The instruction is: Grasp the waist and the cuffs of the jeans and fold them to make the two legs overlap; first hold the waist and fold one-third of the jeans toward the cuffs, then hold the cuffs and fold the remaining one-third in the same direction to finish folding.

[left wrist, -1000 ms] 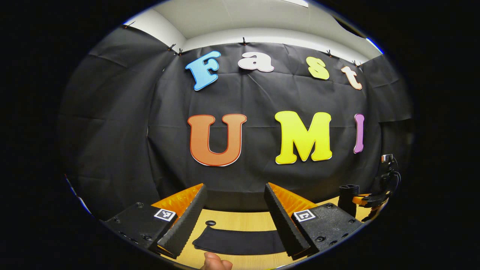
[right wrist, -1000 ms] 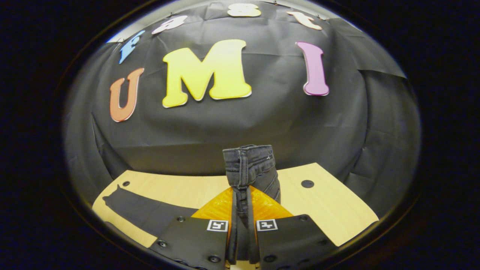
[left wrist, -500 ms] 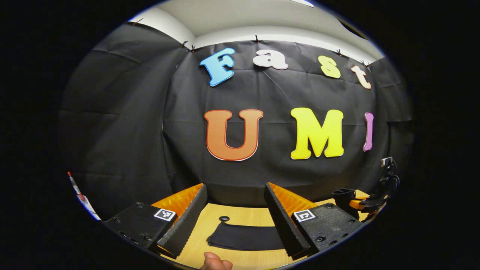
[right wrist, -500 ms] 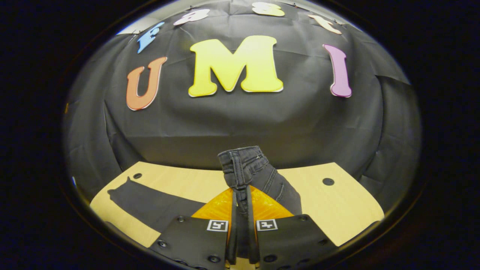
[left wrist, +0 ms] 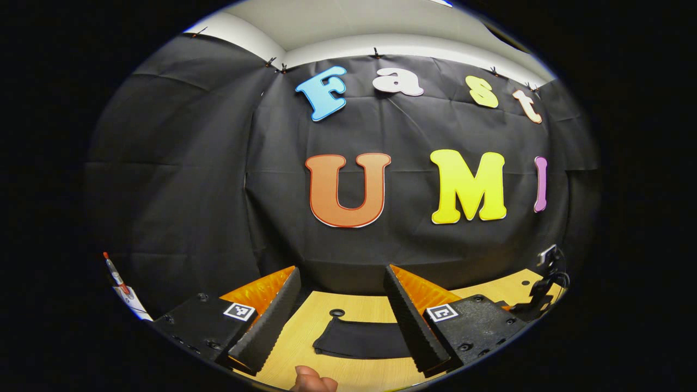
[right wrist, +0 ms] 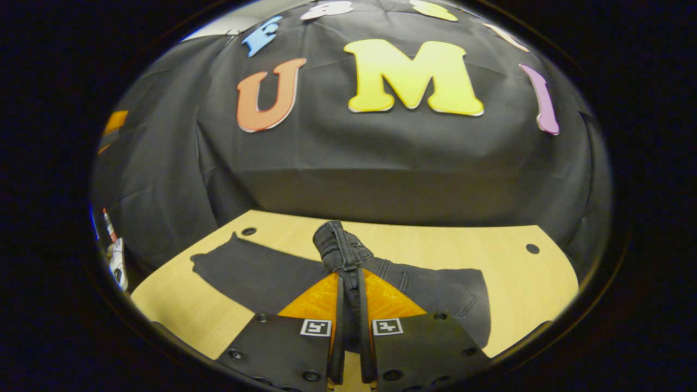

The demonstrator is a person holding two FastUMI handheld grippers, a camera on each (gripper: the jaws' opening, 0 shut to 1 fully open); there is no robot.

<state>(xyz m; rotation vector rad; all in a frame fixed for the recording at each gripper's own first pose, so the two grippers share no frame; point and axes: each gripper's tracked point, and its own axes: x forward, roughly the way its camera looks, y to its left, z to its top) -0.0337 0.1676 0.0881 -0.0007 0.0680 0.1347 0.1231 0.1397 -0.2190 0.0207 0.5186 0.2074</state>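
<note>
While the jeans point(right wrist: 256, 275) lie spread across the wooden counter point(right wrist: 523, 283), the right gripper point(right wrist: 348, 283) has its fingers pressed together on a bunched fold of the waist point(right wrist: 337, 247), which stands up from the cloth just beyond the fingertips. From that pinched fold the dark denim runs two ways over the counter: one long leg stretches off to the left toward a small round hole point(right wrist: 249, 231) near the counter's far edge, and the seat part with its stitched pocket lies flat to the right of the fold. In the left gripper view, the left gripper point(left wrist: 343, 310) hangs over the counter point(left wrist: 305, 337) with its fingers wide apart and nothing between them; the cuff end of the jeans point(left wrist: 359, 340) lies flat on the wood below the gap, just beside another small hole point(left wrist: 337, 313). A fingertip point(left wrist: 313, 381) of the person shows at the bottom of that view, and the other gripper point(left wrist: 544, 283) appears far off to the right of the cuff.
</note>
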